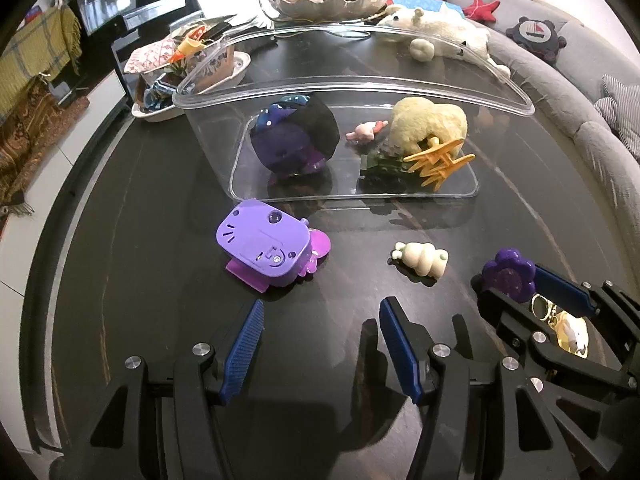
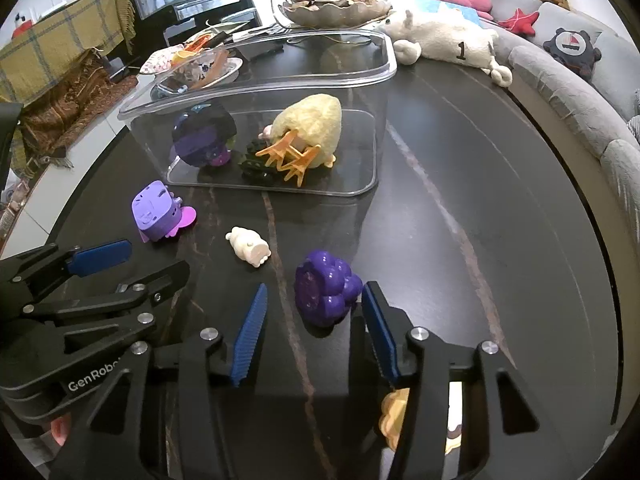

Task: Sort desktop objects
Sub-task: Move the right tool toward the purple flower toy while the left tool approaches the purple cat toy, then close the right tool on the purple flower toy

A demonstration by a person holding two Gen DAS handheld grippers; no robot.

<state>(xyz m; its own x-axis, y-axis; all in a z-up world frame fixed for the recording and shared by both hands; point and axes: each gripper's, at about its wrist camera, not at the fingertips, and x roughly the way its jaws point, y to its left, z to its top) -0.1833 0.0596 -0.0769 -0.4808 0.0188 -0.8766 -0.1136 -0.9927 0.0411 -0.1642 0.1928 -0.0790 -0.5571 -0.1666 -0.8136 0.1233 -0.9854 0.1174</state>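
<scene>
A clear plastic bin (image 1: 500,92) (image 2: 376,76) stands on the dark table and holds a dark purple ball toy (image 1: 294,136), a yellow plush (image 1: 428,122), a green toy and an orange comb-like toy (image 1: 438,162). In front of it lie a purple toy box (image 1: 264,250) (image 2: 154,212), a cream figurine (image 1: 422,258) (image 2: 248,248) and a purple grape toy (image 1: 508,274) (image 2: 326,284). My left gripper (image 1: 322,320) is open and empty, just short of the purple box. My right gripper (image 2: 314,300) (image 1: 532,284) is open, with the grape toy between its fingertips.
A yellow keychain charm (image 1: 572,332) (image 2: 394,416) lies under the right gripper. Dishes of clutter (image 1: 188,64) and a white plush (image 2: 444,46) sit behind the bin. A grey sofa (image 2: 560,76) curves along the table's right edge.
</scene>
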